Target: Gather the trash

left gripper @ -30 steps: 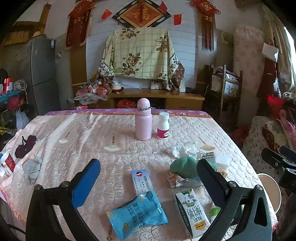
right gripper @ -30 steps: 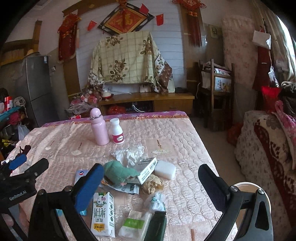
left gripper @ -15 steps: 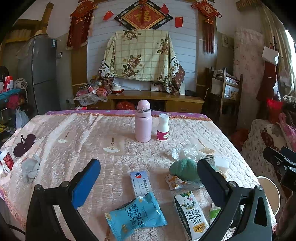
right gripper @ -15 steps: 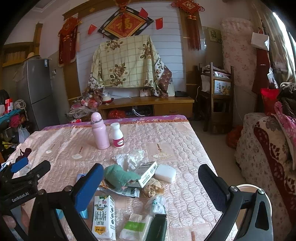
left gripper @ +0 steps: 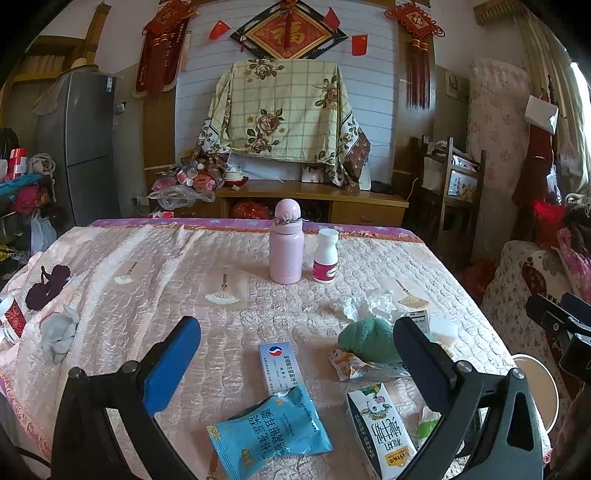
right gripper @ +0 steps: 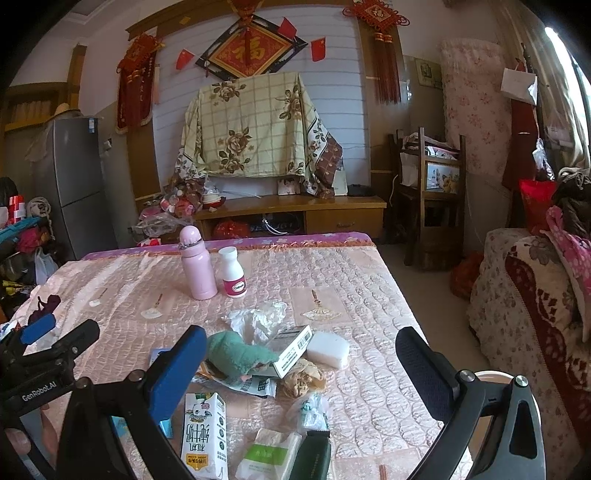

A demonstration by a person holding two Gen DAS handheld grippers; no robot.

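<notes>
A low wooden cabinet (left gripper: 314, 201) stands against the white slatted wall (left gripper: 373, 96). Above the cabinet hangs a floral cloth (left gripper: 284, 114), and higher a red diamond plaque (left gripper: 288, 33). Left of the cabinet stands a grey fridge (left gripper: 85, 147); right of it, a wooden chair (left gripper: 450, 177). Daylight enters at far right.

The left gripper (left gripper: 295, 354) hangs with its jaws spread wide, nothing between them; the right gripper (right gripper: 301, 363) is likewise wide apart and empty. Both sit side by side, pointing forward.
</notes>
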